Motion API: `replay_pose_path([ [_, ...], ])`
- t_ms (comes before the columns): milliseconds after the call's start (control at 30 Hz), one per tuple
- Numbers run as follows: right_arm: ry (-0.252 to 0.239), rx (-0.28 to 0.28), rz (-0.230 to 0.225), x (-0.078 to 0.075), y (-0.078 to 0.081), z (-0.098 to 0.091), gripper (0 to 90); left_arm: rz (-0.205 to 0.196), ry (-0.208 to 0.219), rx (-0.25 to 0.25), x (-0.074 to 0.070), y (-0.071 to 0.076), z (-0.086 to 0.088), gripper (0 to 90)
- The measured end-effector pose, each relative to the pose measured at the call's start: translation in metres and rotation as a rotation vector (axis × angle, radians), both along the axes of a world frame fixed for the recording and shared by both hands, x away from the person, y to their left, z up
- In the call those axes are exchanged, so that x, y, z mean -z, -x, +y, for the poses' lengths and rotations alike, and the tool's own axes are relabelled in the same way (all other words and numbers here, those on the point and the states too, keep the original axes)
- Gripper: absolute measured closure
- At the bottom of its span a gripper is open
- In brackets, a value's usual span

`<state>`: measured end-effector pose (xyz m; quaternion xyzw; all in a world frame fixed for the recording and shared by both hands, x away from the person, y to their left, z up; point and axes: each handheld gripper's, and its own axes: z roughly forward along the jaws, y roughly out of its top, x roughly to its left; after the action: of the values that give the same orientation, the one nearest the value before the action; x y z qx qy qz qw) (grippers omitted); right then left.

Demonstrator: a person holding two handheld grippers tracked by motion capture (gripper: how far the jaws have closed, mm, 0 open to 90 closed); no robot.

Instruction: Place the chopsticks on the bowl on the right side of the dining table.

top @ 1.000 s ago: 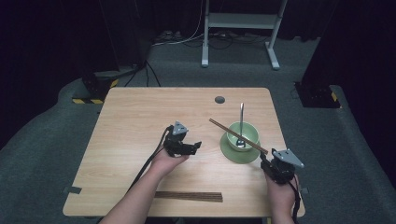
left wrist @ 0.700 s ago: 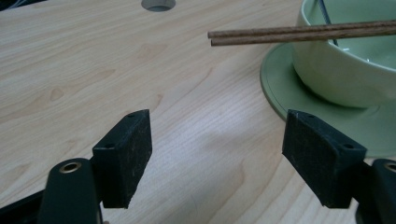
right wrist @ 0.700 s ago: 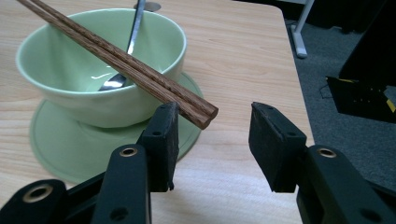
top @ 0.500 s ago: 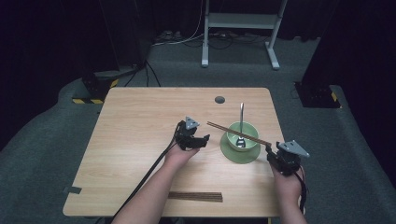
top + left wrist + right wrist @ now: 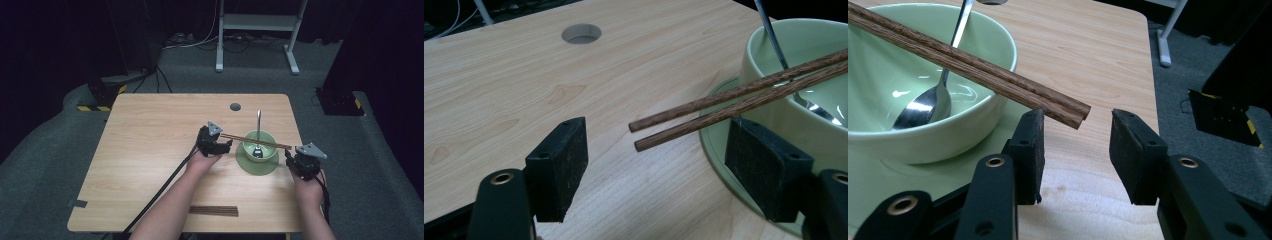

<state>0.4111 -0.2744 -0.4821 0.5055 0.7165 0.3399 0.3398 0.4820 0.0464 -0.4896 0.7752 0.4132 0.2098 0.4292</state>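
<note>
A pair of brown chopsticks (image 5: 256,141) lies across a pale green bowl (image 5: 265,154) that stands on a green plate (image 5: 245,164). A metal spoon (image 5: 258,131) rests in the bowl. My left gripper (image 5: 226,145) is at the chopsticks' left tips, its jaws open after closing a little. The tips (image 5: 644,134) hang between the pads (image 5: 559,167) without touching them. My right gripper (image 5: 292,159) is at the other ends (image 5: 1075,112). Those ends lie between its jaws, which have just been closing, with a clear gap to the right pad (image 5: 1133,150).
A second pair of chopsticks (image 5: 214,211) lies near the table's front edge (image 5: 150,227). A round cable hole (image 5: 235,106) is behind the bowl. The table's right edge (image 5: 1148,75) runs close beside the right gripper, with dark floor beyond.
Both hands have closed in on the bowl, the left from the left, the right from the front right. Each gripper's jaws now flank one end of the chopsticks, which lie at a flatter angle.
</note>
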Motion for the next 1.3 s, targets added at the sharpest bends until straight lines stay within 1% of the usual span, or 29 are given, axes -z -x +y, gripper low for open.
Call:
replay_pose_path([
  [100, 0.011, -0.015, -0.002, -0.001, -0.006, -0.001, 57.4, 0.008, 0.013, 0.009, 0.002, -0.001, -0.005, 25.2],
  [133, 0.011, -0.015, -0.002, -0.001, -0.006, -0.001, 57.4, 0.008, 0.013, 0.009, 0.002, -0.001, -0.005, 25.2],
  [167, 0.008, -0.028, -0.002, -0.001, -0.008, -0.002, 56.9, 0.004, 0.011, 0.009, 0.002, -0.001, -0.006, 25.2],
  [200, 0.008, -0.028, -0.002, -0.001, -0.008, -0.002, 56.9, -0.002, 0.004, 0.010, 0.002, -0.001, -0.007, 25.2],
  [267, 0.002, -0.047, 0.000, -0.002, -0.010, -0.001, 56.2, -0.012, -0.005, 0.016, 0.003, 0.000, -0.010, 25.2],
  [333, -0.002, -0.068, 0.007, -0.002, -0.013, 0.000, 55.9, -0.012, 0.003, 0.015, 0.004, 0.001, -0.011, 25.7],
  [400, -0.001, -0.071, 0.008, -0.002, -0.013, 0.001, 55.9, -0.009, 0.003, 0.019, 0.004, 0.002, -0.012, 25.8],
  [467, 0.003, -0.077, 0.005, -0.001, -0.013, 0.003, 55.7, -0.016, -0.008, 0.025, 0.004, 0.004, -0.013, 26.5],
  [500, 0.007, -0.085, 0.007, -0.001, -0.012, 0.005, 54.9, -0.027, -0.014, 0.030, 0.003, 0.007, -0.014, 27.6],
  [567, 0.012, -0.087, 0.004, -0.001, -0.011, 0.006, 54.6, -0.031, -0.018, 0.029, 0.003, 0.009, -0.013, 27.8],
  [600, 0.013, -0.091, 0.001, 0.000, -0.008, 0.007, 54.4, -0.031, -0.009, 0.030, 0.003, 0.012, -0.012, 28.8],
  [633, 0.013, -0.091, 0.001, 0.000, -0.008, 0.007, 54.4, -0.031, -0.009, 0.030, 0.003, 0.012, -0.012, 29.7],
  [733, 0.014, -0.099, 0.002, 0.001, -0.004, 0.006, 54.6, -0.035, -0.009, 0.034, 0.002, 0.019, -0.008, 31.5],
  [800, 0.016, -0.102, 0.001, 0.001, 0.001, 0.006, 54.5, -0.046, -0.005, 0.035, 0.001, 0.026, -0.006, 35.4],
  [833, 0.016, -0.102, 0.001, 0.001, 0.001, 0.006, 54.5, -0.046, -0.005, 0.035, 0.001, 0.026, -0.006, 36.4],
  [867, 0.017, -0.099, -0.003, 0.001, 0.004, 0.005, 54.6, -0.050, -0.006, 0.038, 0.001, 0.031, -0.005, 37.3],
  [900, 0.017, -0.100, -0.004, 0.001, 0.005, 0.005, 54.6, -0.050, -0.006, 0.038, 0.001, 0.031, -0.005, 38.3],
  [967, 0.018, -0.098, -0.006, 0.001, 0.007, 0.005, 54.5, -0.052, -0.007, 0.036, 0.002, 0.036, -0.005, 39.3],
  [1100, 0.019, -0.097, -0.005, 0.001, 0.008, 0.005, 54.5, -0.051, -0.009, 0.033, 0.003, 0.039, -0.003, 41.4],
  [1167, 0.025, -0.088, -0.006, 0.001, 0.006, 0.005, 54.4, -0.052, -0.010, 0.026, 0.003, 0.040, -0.002, 42.7],
  [1233, 0.025, -0.084, -0.006, 0.001, 0.005, 0.004, 54.3, -0.055, 0.001, 0.020, 0.003, 0.040, -0.001, 43.0],
  [1267, 0.030, -0.073, -0.007, 0.001, 0.003, 0.004, 53.9, -0.059, -0.002, 0.019, 0.004, 0.040, -0.001, 43.1],
  [1300, 0.030, -0.073, -0.007, 0.001, 0.003, 0.004, 53.9, -0.061, -0.001, 0.019, 0.004, 0.040, 0.000, 43.1],
])
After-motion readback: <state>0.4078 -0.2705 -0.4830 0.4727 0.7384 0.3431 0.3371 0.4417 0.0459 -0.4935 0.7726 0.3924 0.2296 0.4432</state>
